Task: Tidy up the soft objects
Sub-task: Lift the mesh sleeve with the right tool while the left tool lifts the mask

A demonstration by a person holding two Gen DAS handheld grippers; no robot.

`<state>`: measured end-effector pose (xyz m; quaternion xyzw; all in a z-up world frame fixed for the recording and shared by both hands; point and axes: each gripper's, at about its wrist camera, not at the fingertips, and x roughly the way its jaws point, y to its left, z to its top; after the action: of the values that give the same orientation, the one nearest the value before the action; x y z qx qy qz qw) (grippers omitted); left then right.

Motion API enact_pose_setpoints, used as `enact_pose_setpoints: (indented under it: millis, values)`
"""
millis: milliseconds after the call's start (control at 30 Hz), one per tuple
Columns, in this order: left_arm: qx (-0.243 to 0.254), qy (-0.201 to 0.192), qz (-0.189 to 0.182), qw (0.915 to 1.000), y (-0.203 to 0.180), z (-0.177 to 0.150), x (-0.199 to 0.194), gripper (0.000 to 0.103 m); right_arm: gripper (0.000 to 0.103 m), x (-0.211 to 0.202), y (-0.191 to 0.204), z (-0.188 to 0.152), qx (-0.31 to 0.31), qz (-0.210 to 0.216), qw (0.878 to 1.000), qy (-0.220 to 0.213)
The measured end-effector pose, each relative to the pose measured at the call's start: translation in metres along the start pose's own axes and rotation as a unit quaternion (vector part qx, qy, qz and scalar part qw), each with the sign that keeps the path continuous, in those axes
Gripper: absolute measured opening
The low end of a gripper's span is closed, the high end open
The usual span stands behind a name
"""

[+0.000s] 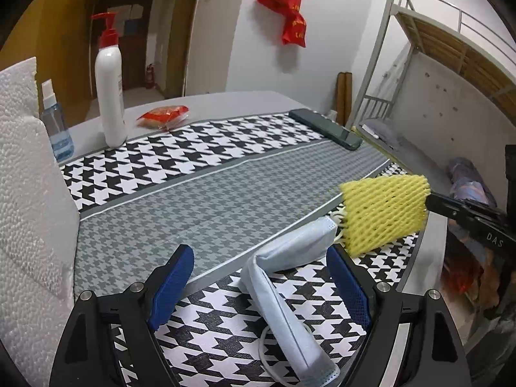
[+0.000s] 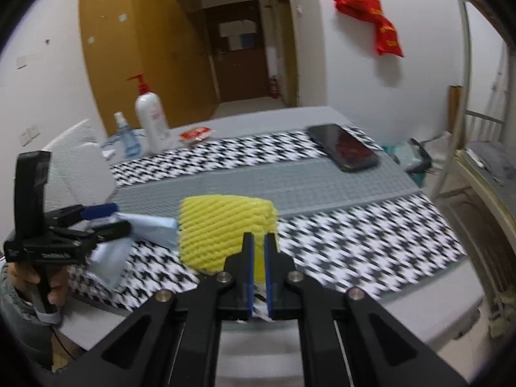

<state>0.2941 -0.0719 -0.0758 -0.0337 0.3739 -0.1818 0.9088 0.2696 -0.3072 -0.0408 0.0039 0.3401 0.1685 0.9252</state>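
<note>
A yellow foam net sleeve [image 2: 222, 225] hangs just above the houndstooth cloth [image 2: 371, 238], and my right gripper [image 2: 258, 242] is shut on its near edge. In the left wrist view the same yellow net [image 1: 383, 213] sits at the right, with the right gripper's black fingers [image 1: 451, 208] behind it. A folded light blue face mask [image 1: 283, 287] lies on the cloth between the blue pads of my left gripper [image 1: 258, 254], which stands open around it without pressing it. The right wrist view shows the left gripper [image 2: 106, 219] over the mask [image 2: 148, 225], held by a hand.
A white pump bottle [image 1: 109, 96], a small blue spray bottle [image 1: 58, 129] and a red snack packet [image 1: 164, 116] stand at the back. A dark phone [image 1: 325, 129] lies at the far right of the cloth. White foam blocks [image 1: 25, 193] border the left. A bunk bed [image 1: 451, 64] stands at the right.
</note>
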Motion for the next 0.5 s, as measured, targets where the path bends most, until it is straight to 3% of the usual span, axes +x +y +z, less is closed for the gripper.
enact_pose_setpoints:
  millis: [133, 333, 400, 467, 500]
  values:
    - [0.002, 0.015, 0.003, 0.9999, -0.001, -0.002, 0.006, 0.081, 0.008, 0.005, -0.012, -0.012, 0.009, -0.023, 1.0, 0.02]
    - [0.01, 0.036, 0.018, 0.9991, -0.002, -0.005, 0.015, 0.06, 0.01, 0.015, -0.016, -0.023, 0.007, -0.038, 0.998, 0.044]
    - [0.009, 0.039, 0.02, 0.999, -0.001, -0.005, 0.016, 0.051, 0.02, 0.015, -0.017, -0.024, 0.004, -0.049, 0.998, 0.047]
    - [0.008, 0.044, 0.022, 0.9988, 0.0, -0.005, 0.018, 0.044, 0.046, 0.014, -0.018, -0.025, 0.002, -0.055, 0.997, 0.045]
    - [0.005, 0.046, 0.023, 0.9986, 0.002, -0.005, 0.019, 0.039, 0.052, 0.012, -0.019, -0.026, 0.003, -0.055, 0.998, 0.042]
